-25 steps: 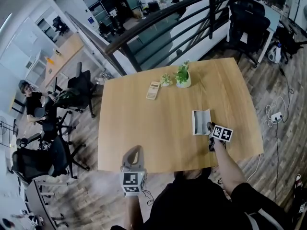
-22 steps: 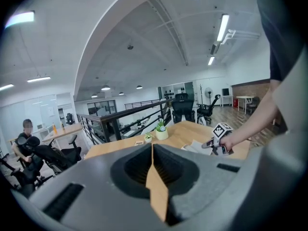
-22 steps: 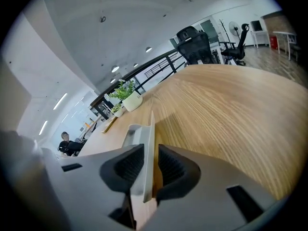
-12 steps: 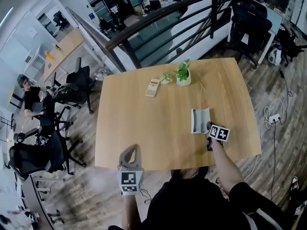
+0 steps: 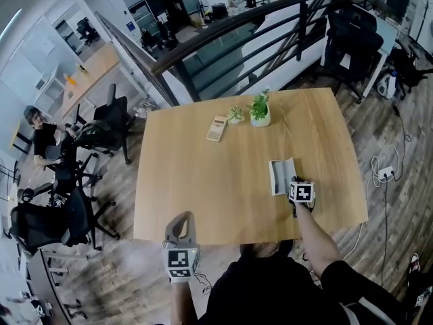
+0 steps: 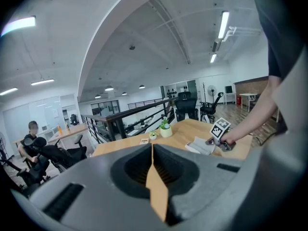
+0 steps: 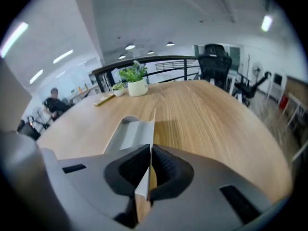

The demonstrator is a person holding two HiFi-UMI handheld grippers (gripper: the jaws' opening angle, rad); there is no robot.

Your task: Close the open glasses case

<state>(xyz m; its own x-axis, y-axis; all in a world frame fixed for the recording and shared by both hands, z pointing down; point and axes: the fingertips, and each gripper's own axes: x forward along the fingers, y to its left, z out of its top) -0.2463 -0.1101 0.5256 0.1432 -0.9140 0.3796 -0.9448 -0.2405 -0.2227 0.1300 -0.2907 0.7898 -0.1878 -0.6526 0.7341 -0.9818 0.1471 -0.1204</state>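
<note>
R gripper [image 7: 150,152] jaws, just been closing, now pinch lid of glasses case [image 7: 126,134] btwn them. L gripper [image 6: 152,153] jaws together, nothing btwn them.

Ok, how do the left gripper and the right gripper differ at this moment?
The right gripper has just been closing and now pinches the upright lid edge of the glasses case; the left gripper is shut on nothing. The right gripper is over the table near its right edge; the left gripper hangs at the table's near left edge. Both have their fingers together.
</note>
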